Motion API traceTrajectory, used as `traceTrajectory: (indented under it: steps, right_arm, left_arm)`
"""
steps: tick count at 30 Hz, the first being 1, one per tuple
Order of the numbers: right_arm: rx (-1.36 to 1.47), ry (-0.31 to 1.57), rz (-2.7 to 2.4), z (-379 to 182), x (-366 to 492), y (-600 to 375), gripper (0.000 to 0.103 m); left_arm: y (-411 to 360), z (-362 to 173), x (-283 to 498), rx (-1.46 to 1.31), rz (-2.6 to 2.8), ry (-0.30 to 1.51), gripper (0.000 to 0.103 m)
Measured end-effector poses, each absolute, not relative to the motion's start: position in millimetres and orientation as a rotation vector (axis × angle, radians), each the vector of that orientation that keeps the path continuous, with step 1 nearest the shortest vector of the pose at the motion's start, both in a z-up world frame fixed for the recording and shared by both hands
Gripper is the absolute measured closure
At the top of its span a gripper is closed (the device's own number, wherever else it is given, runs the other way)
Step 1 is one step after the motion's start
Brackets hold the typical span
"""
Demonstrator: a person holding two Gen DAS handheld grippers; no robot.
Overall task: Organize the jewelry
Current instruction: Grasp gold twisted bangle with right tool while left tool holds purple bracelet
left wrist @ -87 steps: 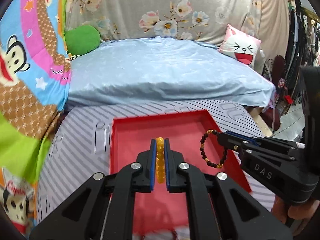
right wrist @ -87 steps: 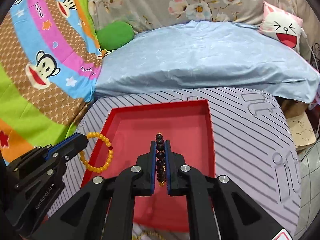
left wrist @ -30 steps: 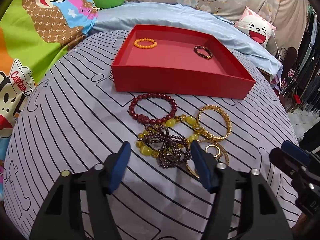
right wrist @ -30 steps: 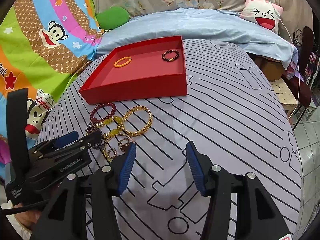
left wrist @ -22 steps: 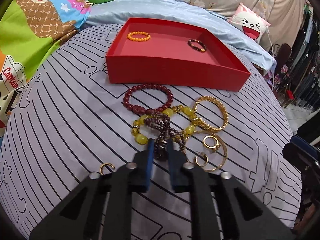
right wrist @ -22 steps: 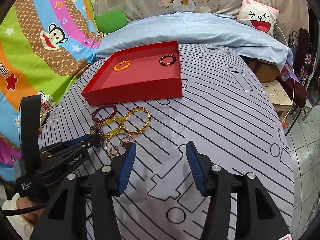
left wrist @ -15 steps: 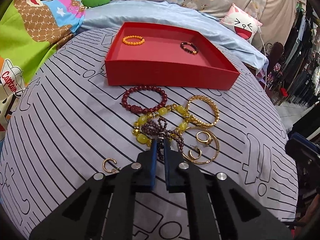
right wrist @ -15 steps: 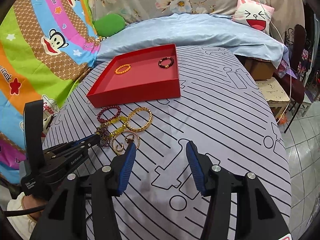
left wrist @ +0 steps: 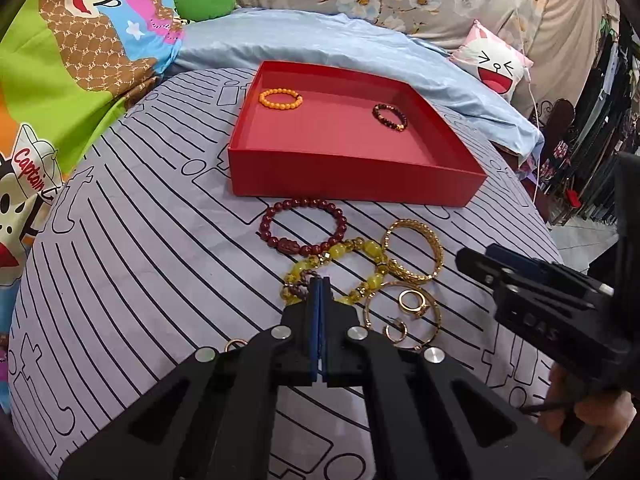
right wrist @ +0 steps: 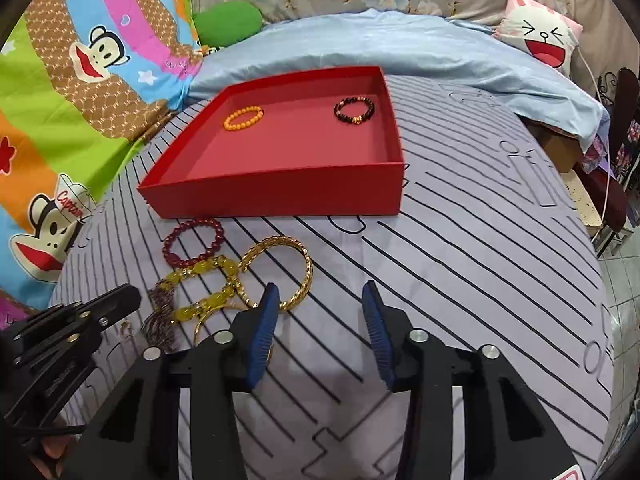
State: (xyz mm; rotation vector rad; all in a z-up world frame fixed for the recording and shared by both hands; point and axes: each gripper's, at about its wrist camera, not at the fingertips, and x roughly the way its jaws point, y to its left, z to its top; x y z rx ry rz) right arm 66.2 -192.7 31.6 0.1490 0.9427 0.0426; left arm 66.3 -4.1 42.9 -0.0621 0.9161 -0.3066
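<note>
A red tray (left wrist: 352,184) (right wrist: 280,194) holds an orange bead bracelet (left wrist: 280,100) (right wrist: 243,117) and a dark bead bracelet (left wrist: 389,116) (right wrist: 354,109). In front of it lie a dark red bead bracelet (left wrist: 303,226) (right wrist: 193,242), a yellow bead bracelet (left wrist: 362,250) (right wrist: 200,286), a gold bangle (left wrist: 414,256) (right wrist: 280,270) and gold rings (left wrist: 414,304). My left gripper (left wrist: 319,286) is shut on a small dark purple bead bracelet (left wrist: 298,290) (right wrist: 162,320), lifted slightly off the cloth. My right gripper (right wrist: 320,312) is open and empty, near the gold bangle.
The striped grey cloth (right wrist: 480,280) covers a round table. A small gold ring (left wrist: 233,345) lies near the left gripper. A blue quilt (right wrist: 400,48), cushions and a cartoon blanket (right wrist: 80,80) lie behind. A chair and floor show at the right (right wrist: 616,216).
Both grippers dropped their bracelets in the tray and pulled back. My left gripper shut on the dark purple bracelet and lifts it. My right gripper moved closer to the gold bangle.
</note>
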Motion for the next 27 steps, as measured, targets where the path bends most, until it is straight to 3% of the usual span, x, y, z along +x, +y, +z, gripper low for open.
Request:
traceTrajectory:
  steps: [7, 13, 14, 18, 27]
  right_arm:
    - [0.161, 0.968, 0.047, 16.1, 86.3, -194.2, 0.078]
    - [0.121, 0.969, 0.044, 13.5, 91.6, -184.2, 0.099]
    - [0.116, 0.968, 0.042, 13.7, 90.6, -183.3, 0.099]
    - [0.13, 0.958, 0.035, 17.5, 81.9, -185.2, 0.099]
    - [0.172, 0.949, 0.017, 25.9, 49.6, -200.3, 0.099]
  left_arm:
    - [0.3, 32.4, 67.5, -0.063, -0.3, 0.947, 0.103]
    - [8.2, 27.6, 65.6, -0.102, -0.305, 0.965, 0.101]
    - [9.3, 28.2, 63.8, -0.11, -0.307, 0.963, 0.098]
    - [8.0, 29.1, 58.4, -0.122, -0.306, 0.956, 0.063]
    - [-13.6, 23.0, 57.8, -0.122, -0.345, 0.985, 0.06]
